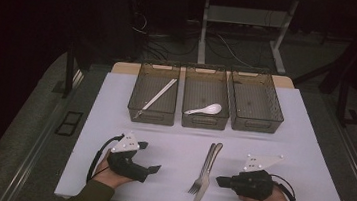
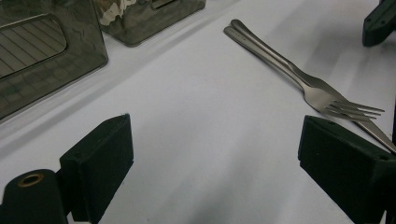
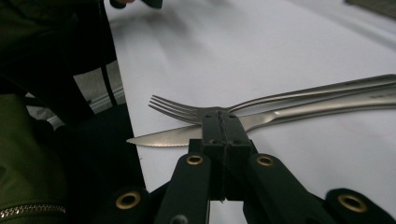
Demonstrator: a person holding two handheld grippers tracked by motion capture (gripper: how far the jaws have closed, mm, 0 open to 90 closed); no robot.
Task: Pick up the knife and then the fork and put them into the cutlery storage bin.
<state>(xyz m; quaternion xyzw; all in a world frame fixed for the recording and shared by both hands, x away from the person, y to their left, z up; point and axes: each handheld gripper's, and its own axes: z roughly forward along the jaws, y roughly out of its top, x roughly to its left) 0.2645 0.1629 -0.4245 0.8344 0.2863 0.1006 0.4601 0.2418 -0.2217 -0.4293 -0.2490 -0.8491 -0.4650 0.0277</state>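
White covers the counter (image 1: 181, 146) in front of you, and two pieces of steel cutlery lie on it between your hands: a fork (image 1: 204, 167) and a knife (image 1: 205, 181). They rest side by side, handles touching and pointing away from you toward the trays, with the fork tines and the knife tip toward the near edge.

Your left gripper (image 1: 151, 159) sits left of the cutlery, held low over the counter and well apart from the fork. Its jaws are spread wide with bare counter between them. In the left gripper view, the fork (image 2: 317, 88) lies ahead and to the right, beyond the right jaw.

Your right gripper (image 1: 220, 181) sits just right of the cutlery, pointing left at it. Its jaws are pressed together, tip against tip, with nothing between them. In the right gripper view, the closed tips (image 3: 223, 135) stand just in front of the knife (image 3: 261, 125), near where the serrated blade meets the handle. Whether the tips touch the knife cannot be told. The fork (image 3: 196, 109) lies just behind the knife.

Three dark mesh trays stand in a row at the far side. The left tray (image 1: 154, 95) holds a pair of chopsticks (image 1: 157, 97). The middle tray (image 1: 205, 99) holds a white spoon (image 1: 205, 109). The right tray (image 1: 255, 103) sits beside it.
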